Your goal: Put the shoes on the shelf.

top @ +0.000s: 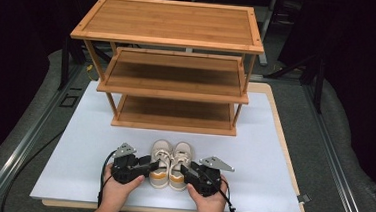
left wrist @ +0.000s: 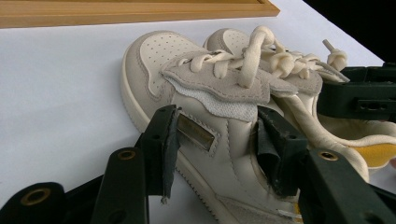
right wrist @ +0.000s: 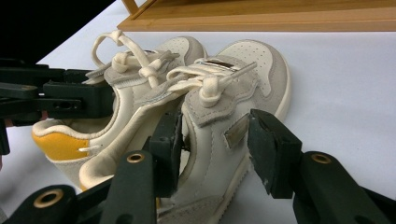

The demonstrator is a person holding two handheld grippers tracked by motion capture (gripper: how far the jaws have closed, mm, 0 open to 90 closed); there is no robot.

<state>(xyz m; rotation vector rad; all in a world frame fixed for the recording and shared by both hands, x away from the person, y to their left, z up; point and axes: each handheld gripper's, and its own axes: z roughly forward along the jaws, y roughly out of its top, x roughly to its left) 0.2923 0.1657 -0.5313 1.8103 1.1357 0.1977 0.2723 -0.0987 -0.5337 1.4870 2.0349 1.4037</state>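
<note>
In the left gripper view the left gripper (left wrist: 217,149) has its two black jaws straddling the side of the left sneaker (left wrist: 205,116): the jaw toward the frame's left lies outside the shoe against its side panel by the small metal tag, and the other jaw sits in at the collar below the tongue, so the pads close on the cream side wall between them at a middling width. In the right gripper view the right gripper (right wrist: 217,149) stands the same way on the right sneaker (right wrist: 224,116), one jaw tucked into the shoe's opening at lower centre, the other outside against the side by its metal tag, the wall of the shoe pinched between them. From the high view the left gripper (top: 144,164) and the right gripper (top: 185,170) come in from either side at the lower middle of the frame, each held in a hand (top: 117,189), with the pair of cream sneakers (top: 171,164) side by side and touching between them, toes pointing up the frame, yellow showing at the heels. The shoes rest on a white board (top: 73,148) covering the table. Above them in the frame, near their toes, stands a three-tier wooden shoe rack (top: 169,59).
</note>
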